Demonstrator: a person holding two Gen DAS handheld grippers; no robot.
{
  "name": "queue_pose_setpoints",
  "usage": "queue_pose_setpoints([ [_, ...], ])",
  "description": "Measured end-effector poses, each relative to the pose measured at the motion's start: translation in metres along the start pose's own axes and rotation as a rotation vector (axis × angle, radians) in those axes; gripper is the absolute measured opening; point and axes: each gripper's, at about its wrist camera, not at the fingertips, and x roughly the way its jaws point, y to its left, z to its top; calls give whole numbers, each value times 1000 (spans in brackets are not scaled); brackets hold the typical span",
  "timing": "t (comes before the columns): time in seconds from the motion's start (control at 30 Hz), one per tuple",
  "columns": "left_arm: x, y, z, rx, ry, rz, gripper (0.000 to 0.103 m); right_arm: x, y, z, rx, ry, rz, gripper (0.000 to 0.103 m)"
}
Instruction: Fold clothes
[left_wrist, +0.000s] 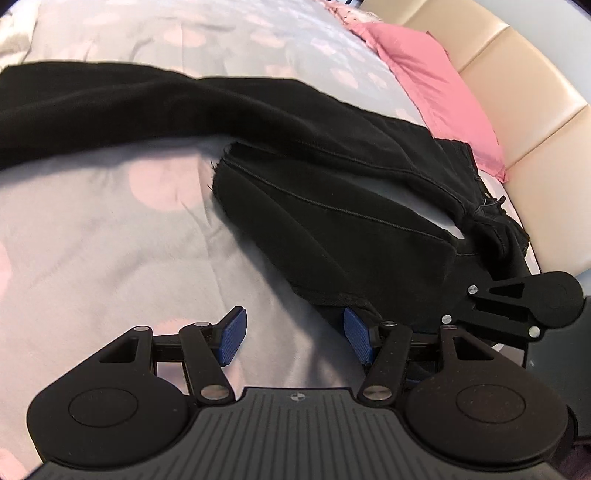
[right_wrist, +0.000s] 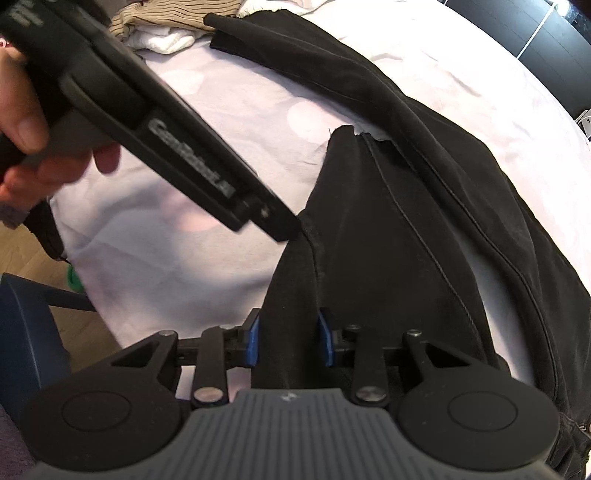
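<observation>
Black trousers lie spread on a bed, one leg stretched far left, the other folded back with a raw hem. My left gripper is open, its right pad at the cloth's near edge, nothing between its pads. In the right wrist view my right gripper is partly closed around a fold of the black trousers. The left gripper's body crosses that view from the upper left, held by a hand. The right gripper's linkage shows at the left wrist view's right edge.
The bed cover is pale grey with pink dots. A pink pillow and beige padded headboard lie at right. Striped and white clothes sit at the far side. A blue chair and wooden floor are at lower left.
</observation>
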Motion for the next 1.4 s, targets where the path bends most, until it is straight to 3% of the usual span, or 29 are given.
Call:
queue_pose_setpoints([
  [0.23, 13, -8, 4, -20, 18, -1, 56, -8, 0, -3, -3, -8, -4, 31],
  [0.37, 18, -9, 7, -63, 32, 18, 68, -10, -8, -6, 32, -14, 7, 28],
  [0.6, 21, -15, 8, -104, 55, 80, 77, -9, -16, -4, 52, -19, 6, 27],
  [0.9, 32, -12, 10, -147, 73, 73, 82, -5, -17, -5, 41, -19, 2, 27],
  [1.0, 33, -14, 9, -148, 66, 62, 72, -4, -18, -4, 42, -18, 1, 27],
  [1.07, 32, -17, 10, -137, 65, 23, 44, -3, -18, -4, 43, -18, 0, 27],
  [1.13, 31, -22, 11, -108, 63, -14, 26, -2, -18, -5, 41, -17, 1, 27],
  [1.4, 21, -28, 13, -50, 5, -29, 12, -8, -21, -7, 57, -42, 0, 25],
])
